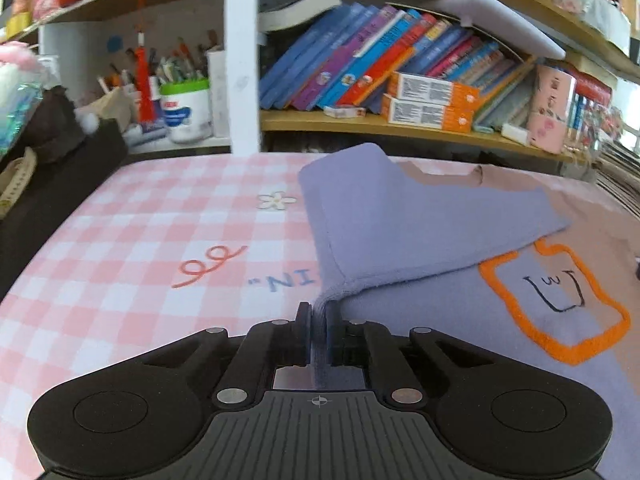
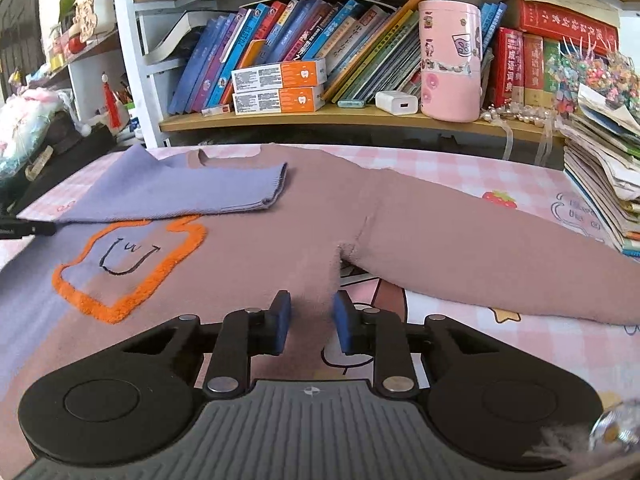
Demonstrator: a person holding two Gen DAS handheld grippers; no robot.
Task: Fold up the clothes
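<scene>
A sweater, half lilac and half dusty pink, lies flat on the pink checked tablecloth [image 1: 120, 240]. It has an orange outlined patch [image 2: 132, 264] on the chest. My left gripper [image 1: 318, 312] is shut on the sweater's lilac side edge, and the lilac sleeve [image 1: 400, 216] lies folded across the chest. My right gripper [image 2: 308, 316] is open, its blue pads [image 2: 345, 326] on either side of the pink side edge [image 2: 312, 280] just below the armpit. The pink sleeve [image 2: 500, 248] stretches out to the right.
A bookshelf [image 2: 320, 116] with books, orange boxes and a pink tin [image 2: 450, 60] runs behind the table. A stack of papers [image 2: 600, 192] stands at the right edge. Dark bags and a pen pot [image 1: 184, 108] are at the left.
</scene>
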